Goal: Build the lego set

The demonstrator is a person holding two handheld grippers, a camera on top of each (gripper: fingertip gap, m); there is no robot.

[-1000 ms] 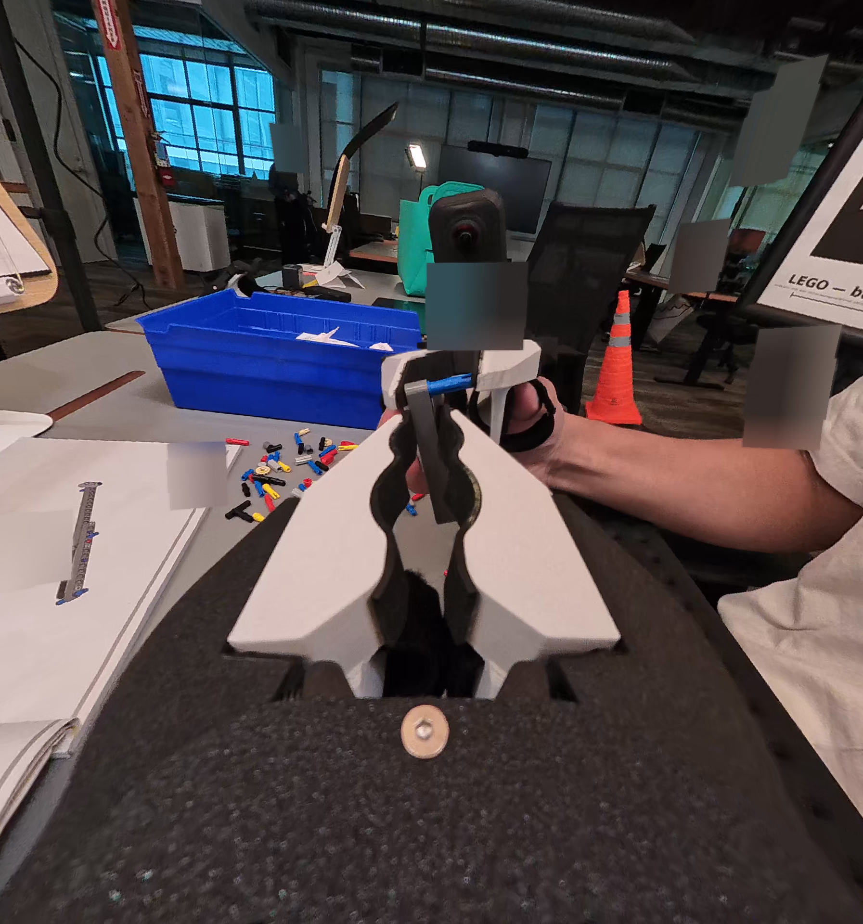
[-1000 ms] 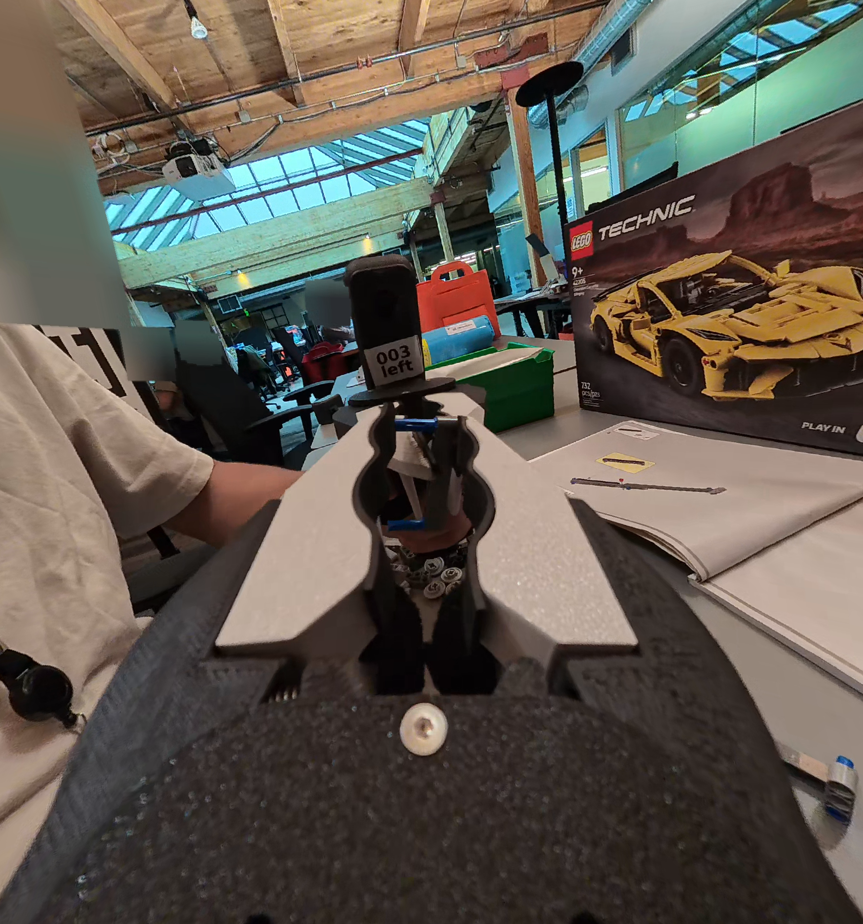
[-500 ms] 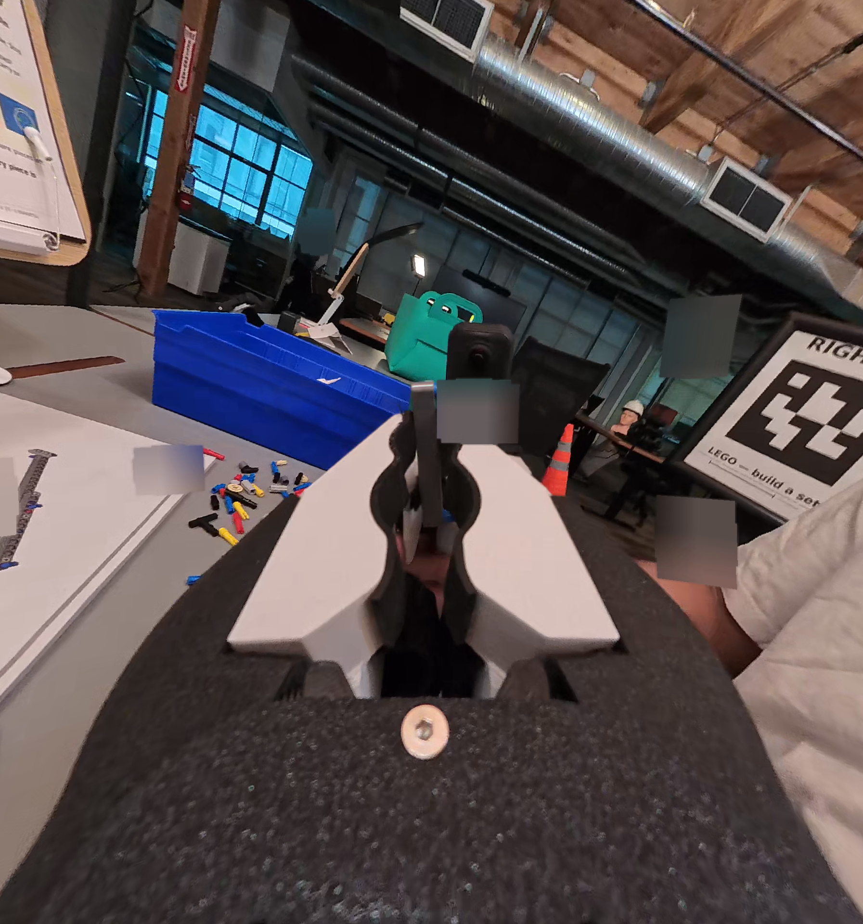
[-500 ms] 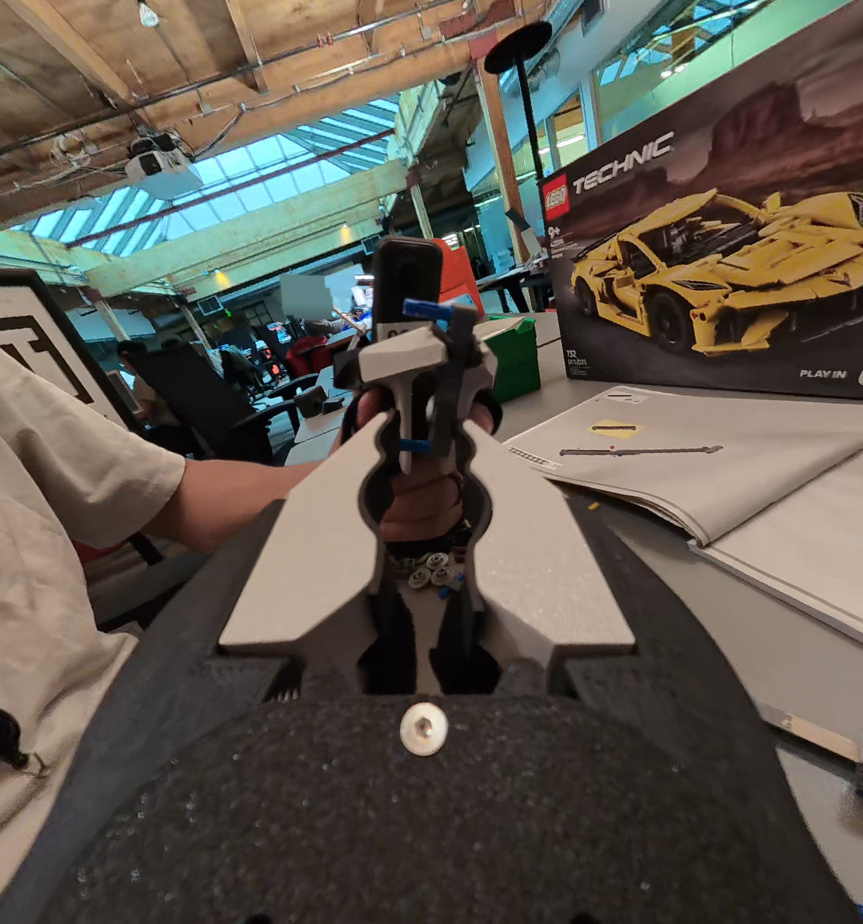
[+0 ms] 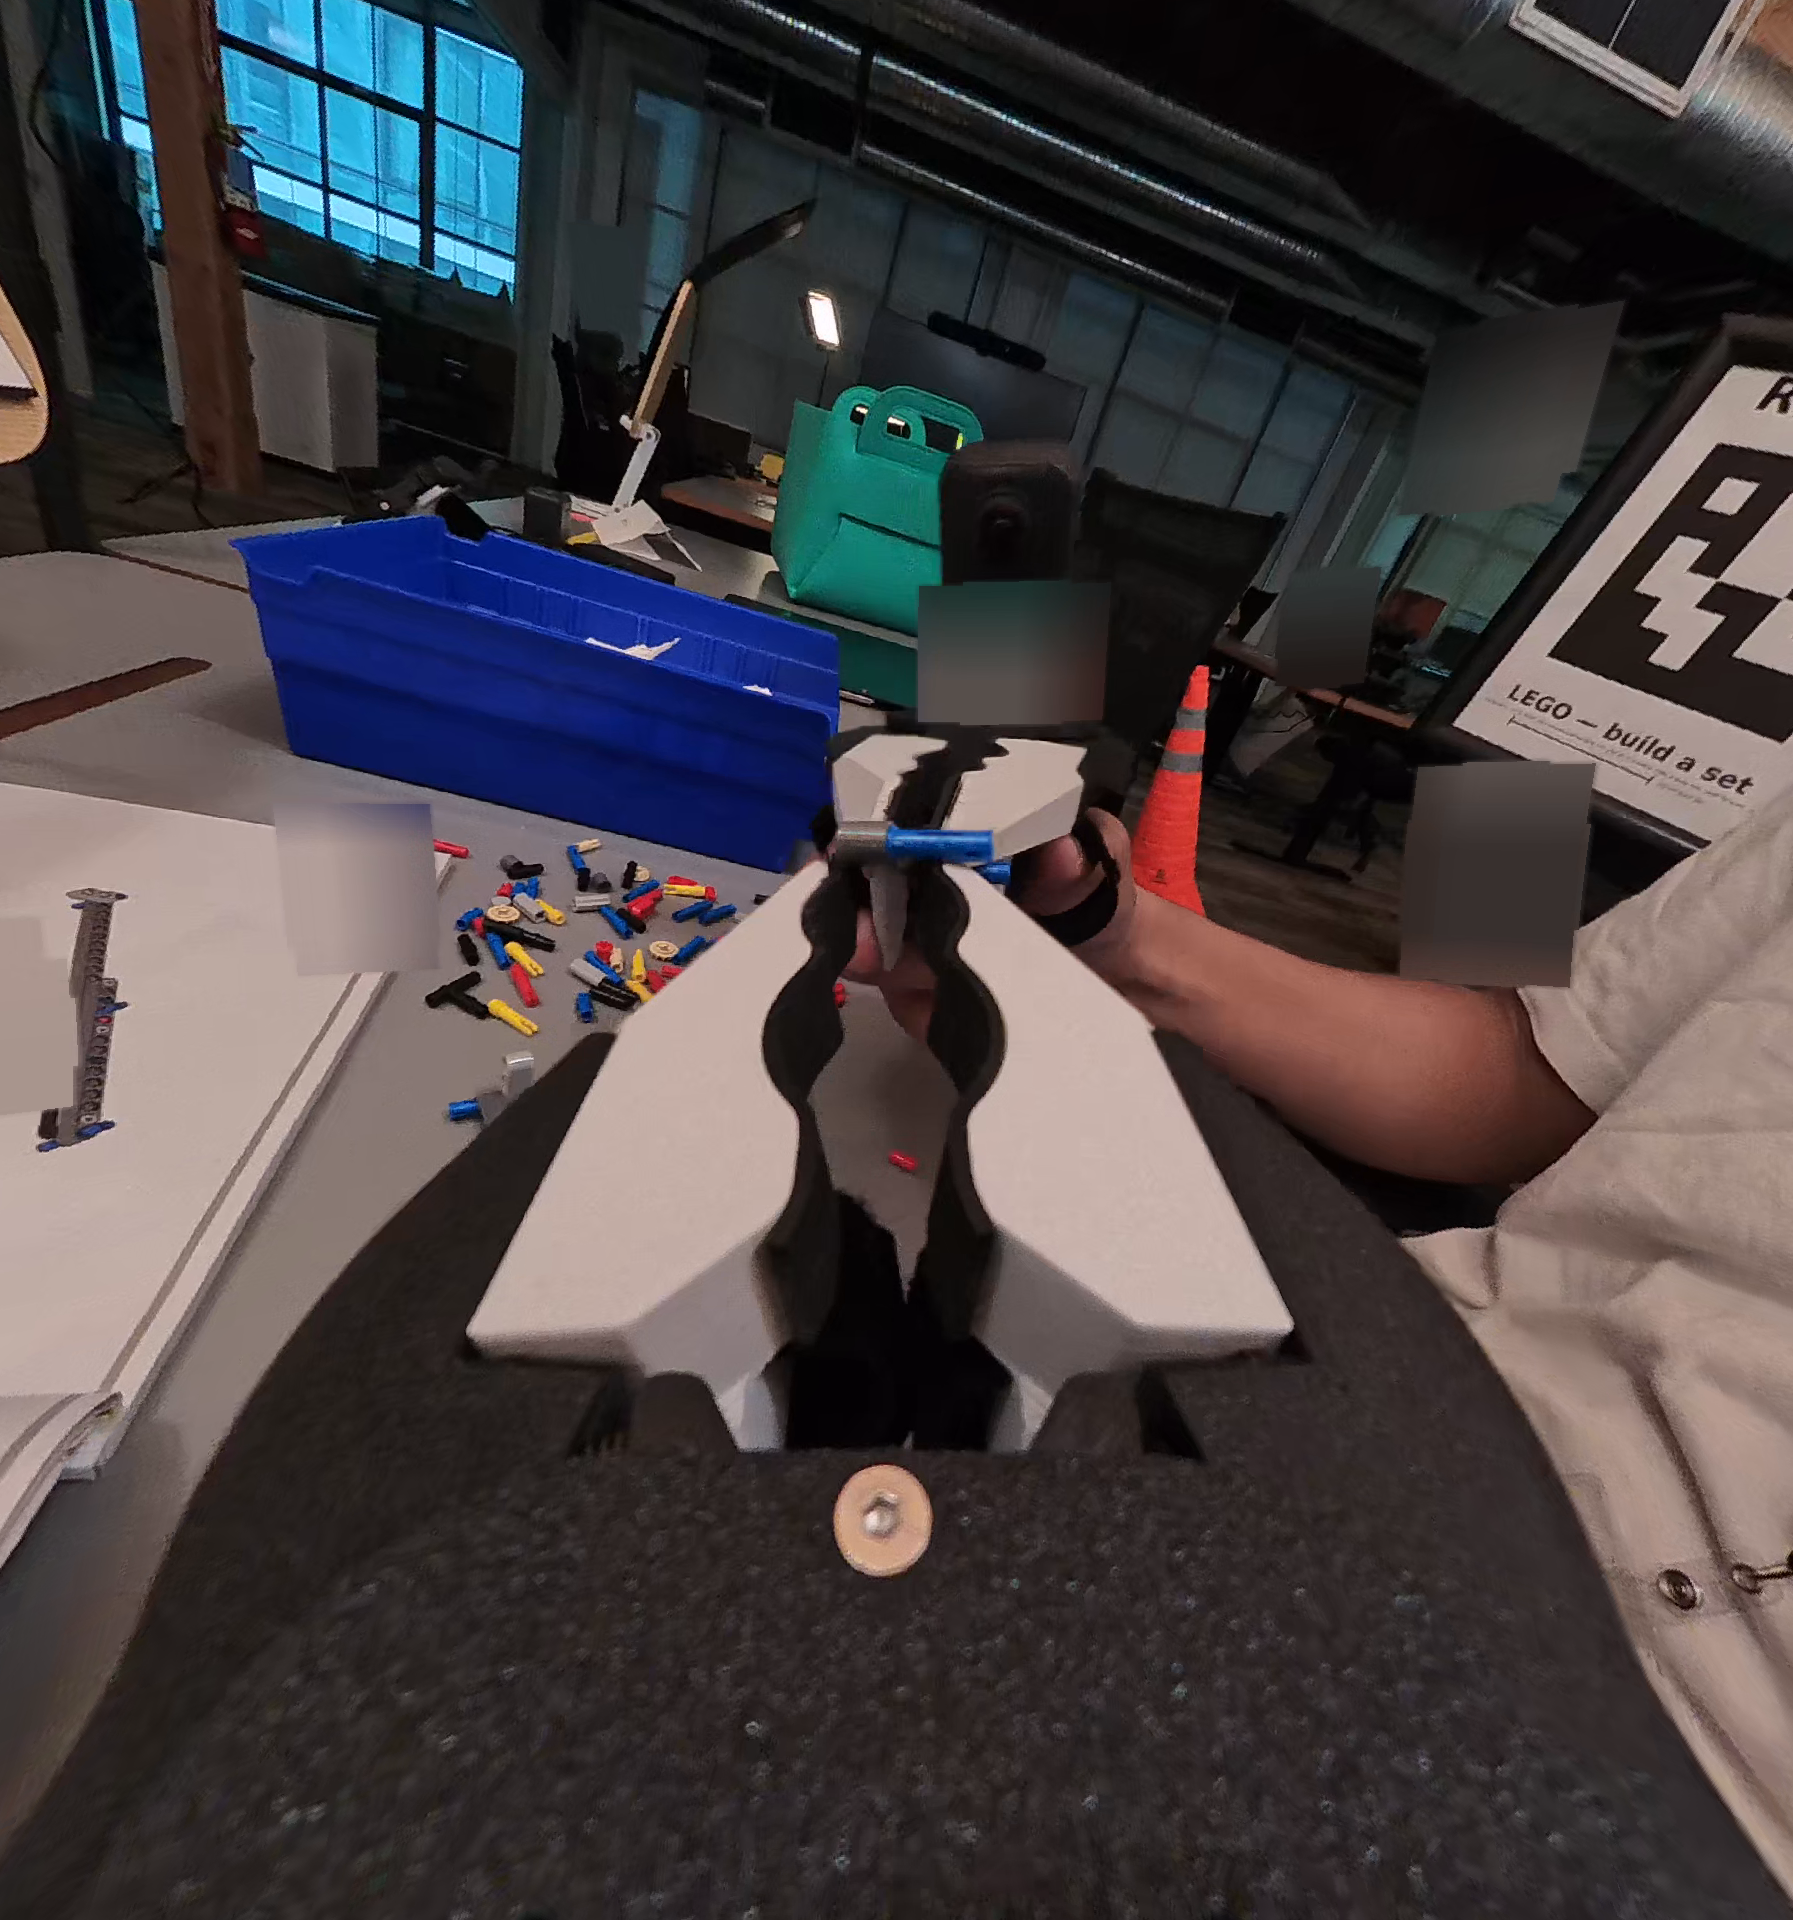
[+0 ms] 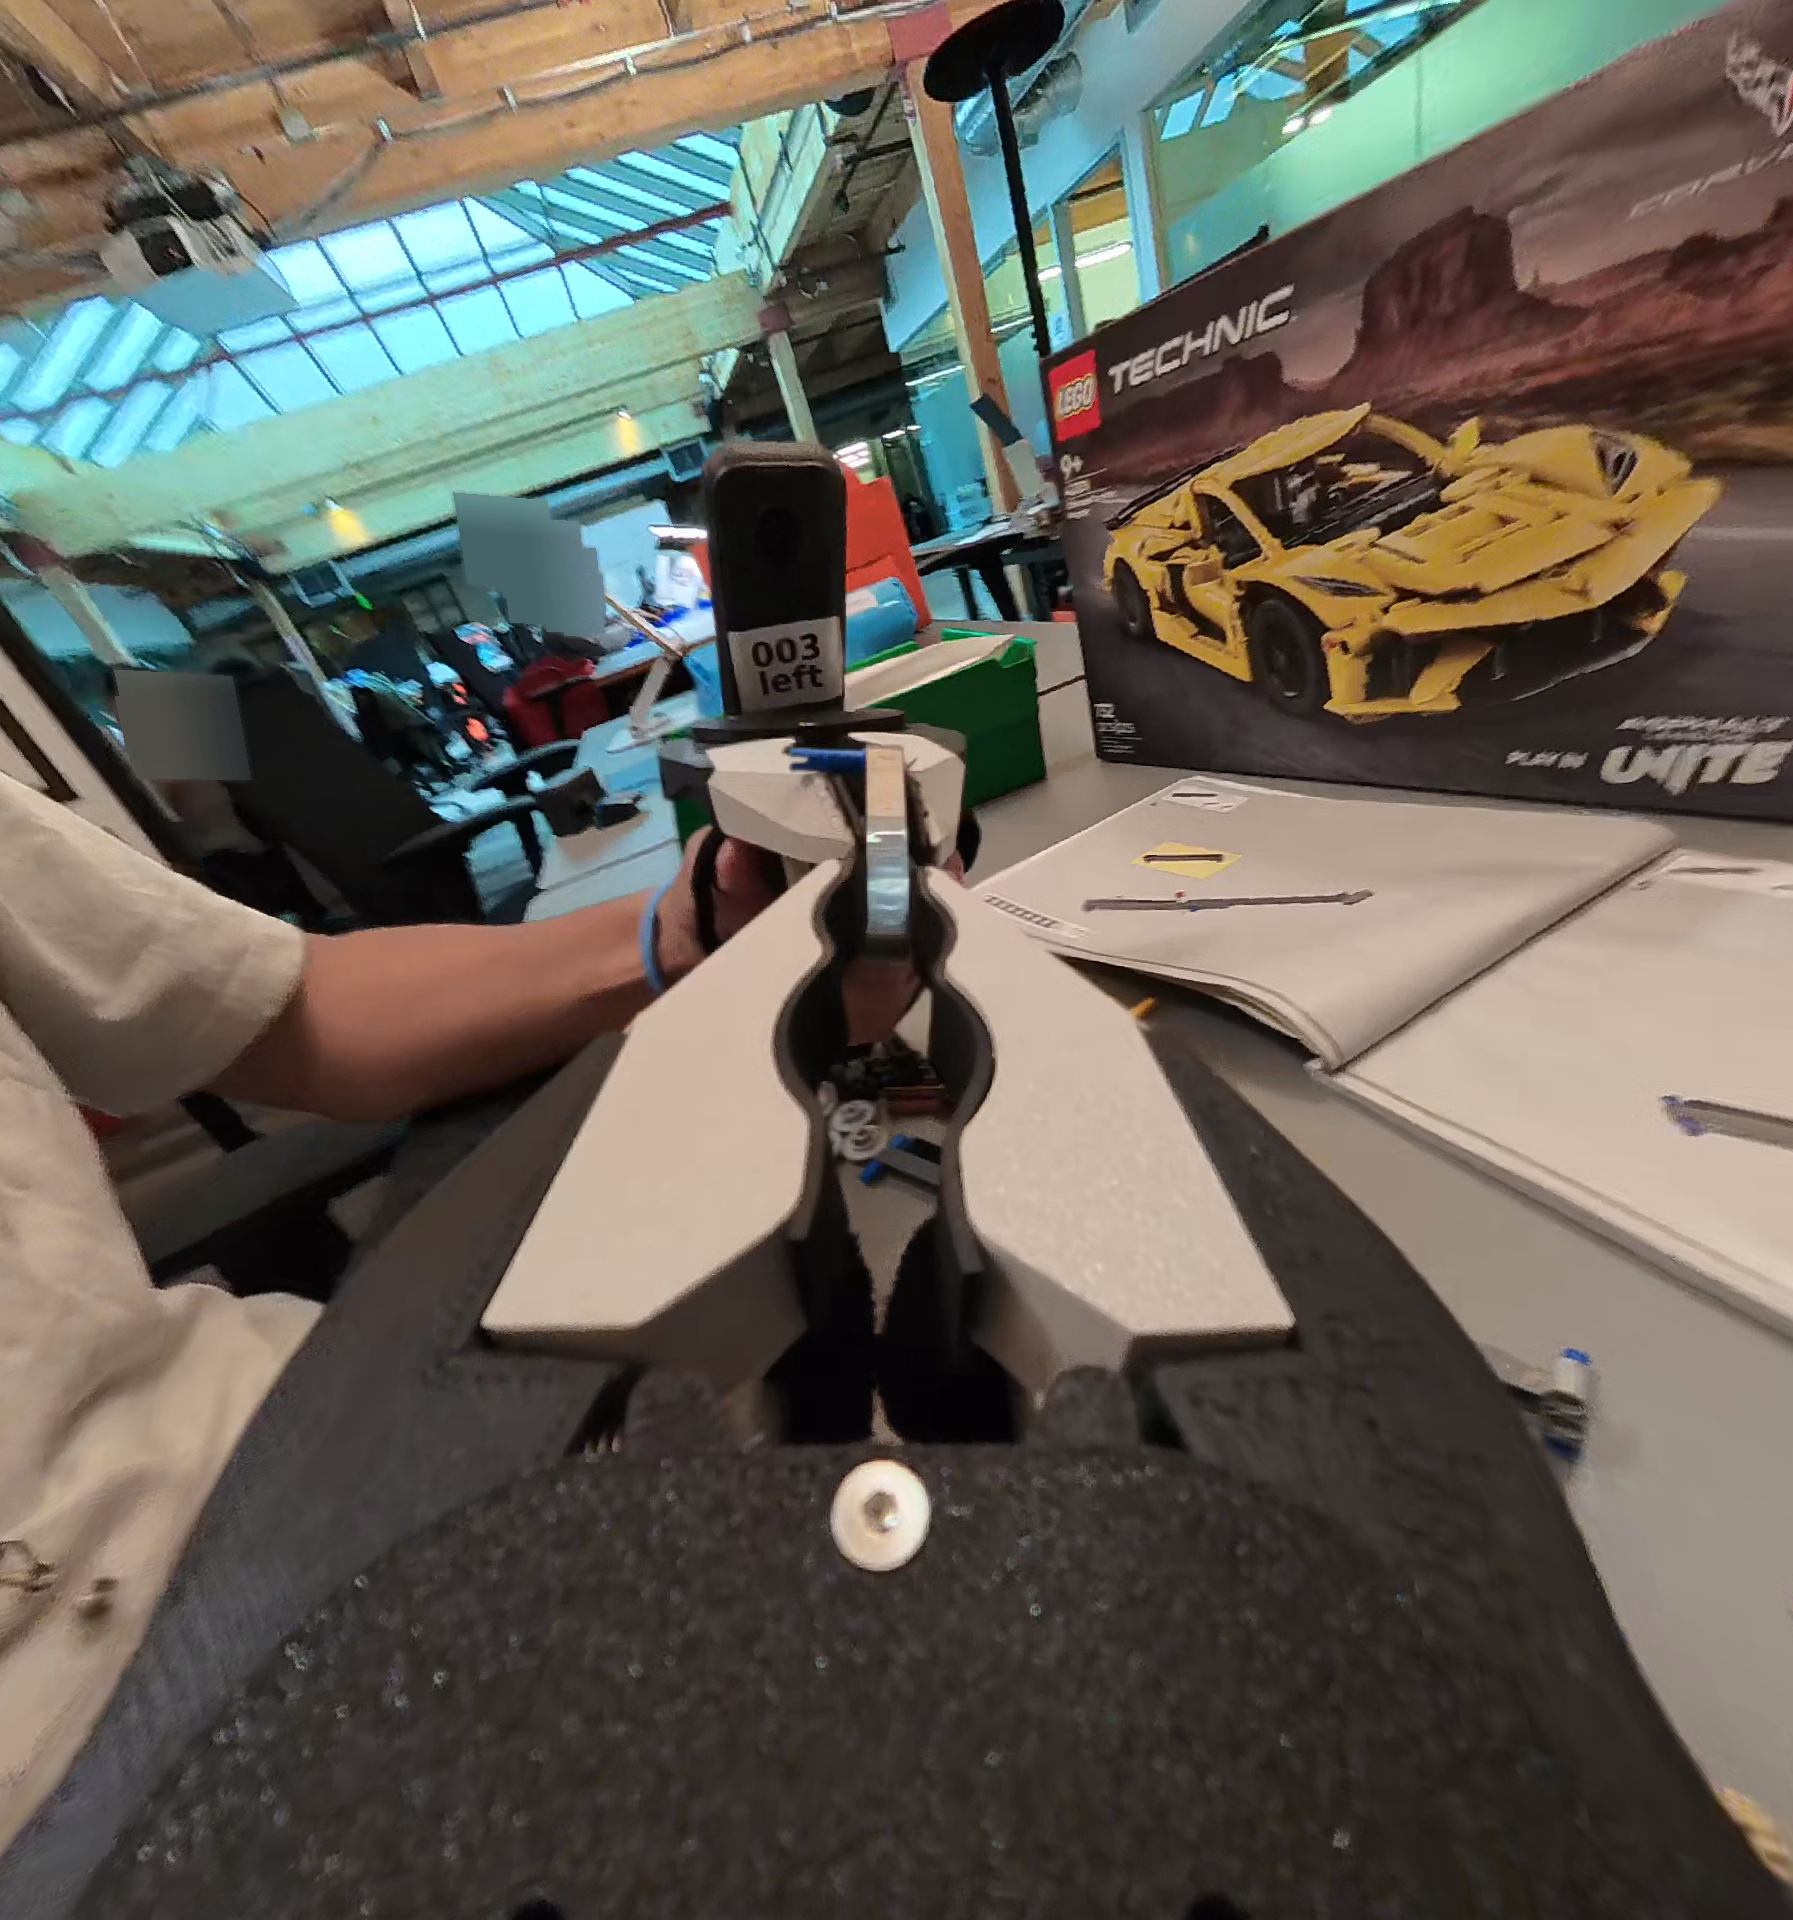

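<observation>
Your right tool (image 6: 884, 914) is closed on the grey beam (image 6: 887, 852); your left tool (image 5: 887, 894) is slightly open around it, gripping nothing, above the bench (image 5: 144, 727). Keep the beam steady and press the blue pin (image 5: 939, 844) straight.

**Materials and finishes**

Left tool (image 5: 887, 883): matt white plastic fingers, wavy black foam lining, coarse speckled black foam body, bare metal screw. Right tool (image 6: 884, 883): the same build. Grey beam (image 6: 887, 862): smooth, slightly glossy plastic. Blue bin (image 5: 559, 707): glossy moulded plastic. Loose pins (image 5: 580, 935): shiny coloured plastic. Instruction booklet (image 6: 1318, 925): matt paper. Set box (image 6: 1474, 499): printed card, satin. Table (image 5: 71, 644): smooth matt grey.
</observation>
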